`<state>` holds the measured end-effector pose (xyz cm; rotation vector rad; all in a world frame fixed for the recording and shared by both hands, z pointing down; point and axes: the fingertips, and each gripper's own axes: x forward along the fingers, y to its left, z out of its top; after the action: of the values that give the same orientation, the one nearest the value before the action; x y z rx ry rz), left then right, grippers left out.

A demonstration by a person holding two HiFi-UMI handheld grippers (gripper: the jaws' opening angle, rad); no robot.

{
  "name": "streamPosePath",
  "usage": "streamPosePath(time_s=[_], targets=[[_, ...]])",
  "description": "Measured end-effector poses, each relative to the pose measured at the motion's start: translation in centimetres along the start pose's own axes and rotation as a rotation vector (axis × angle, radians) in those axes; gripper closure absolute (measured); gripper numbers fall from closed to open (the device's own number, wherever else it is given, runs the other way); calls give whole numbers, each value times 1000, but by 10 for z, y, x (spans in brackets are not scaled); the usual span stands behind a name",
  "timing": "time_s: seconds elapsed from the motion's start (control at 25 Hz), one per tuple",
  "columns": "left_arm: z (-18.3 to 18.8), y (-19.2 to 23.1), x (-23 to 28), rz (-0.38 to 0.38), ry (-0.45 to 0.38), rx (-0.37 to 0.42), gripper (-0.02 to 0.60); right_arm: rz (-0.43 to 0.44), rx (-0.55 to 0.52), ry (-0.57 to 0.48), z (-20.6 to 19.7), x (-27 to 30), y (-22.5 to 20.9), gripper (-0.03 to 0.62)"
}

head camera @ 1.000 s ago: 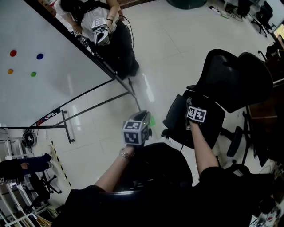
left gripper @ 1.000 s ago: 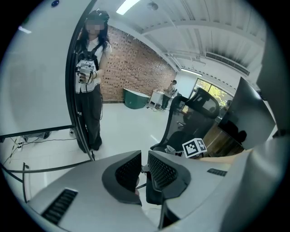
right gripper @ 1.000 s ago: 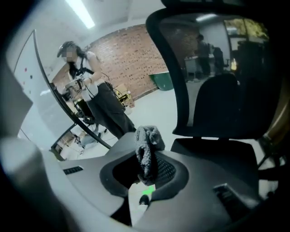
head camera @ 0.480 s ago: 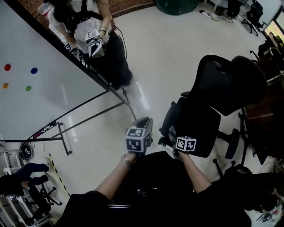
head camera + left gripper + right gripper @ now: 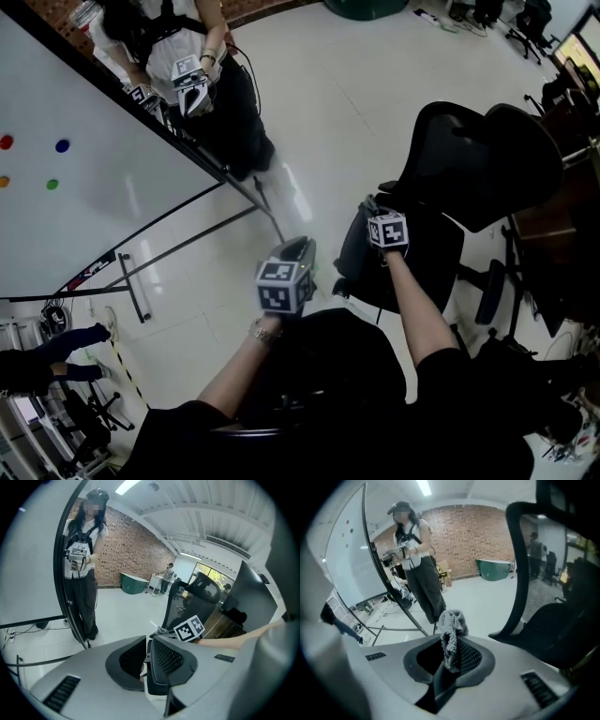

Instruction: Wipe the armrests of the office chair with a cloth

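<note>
Grey knitted cloth sits clamped in the right hand-held gripper; the black mesh office chair stands just to its right. Left hand-held gripper jaws are together.

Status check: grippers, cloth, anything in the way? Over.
Left gripper shut, empty. Right gripper shut on cloth, at near side of chair; contact unclear. Person by whiteboard, apart from chair.
</note>
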<state>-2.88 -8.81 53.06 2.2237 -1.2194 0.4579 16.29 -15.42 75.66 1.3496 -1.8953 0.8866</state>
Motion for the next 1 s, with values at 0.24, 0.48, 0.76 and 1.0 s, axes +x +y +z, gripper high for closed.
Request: streamPosePath(time_s=[0.24,0.48,0.76,1.0], targets=[[0,15,-8,24,-11,-20,526,49,-242,27,-32,-4,69,540],[12,16,-1,-30,-24,-6,526,142,-382,105,-111,-34,128,540],[7,-5,8,-139,-17,-44,526,156,-336,177,-187,-63,168,540],[-23,-57,-4,-229,27,5,526,157,133,-157,-146,-135,165,542]])
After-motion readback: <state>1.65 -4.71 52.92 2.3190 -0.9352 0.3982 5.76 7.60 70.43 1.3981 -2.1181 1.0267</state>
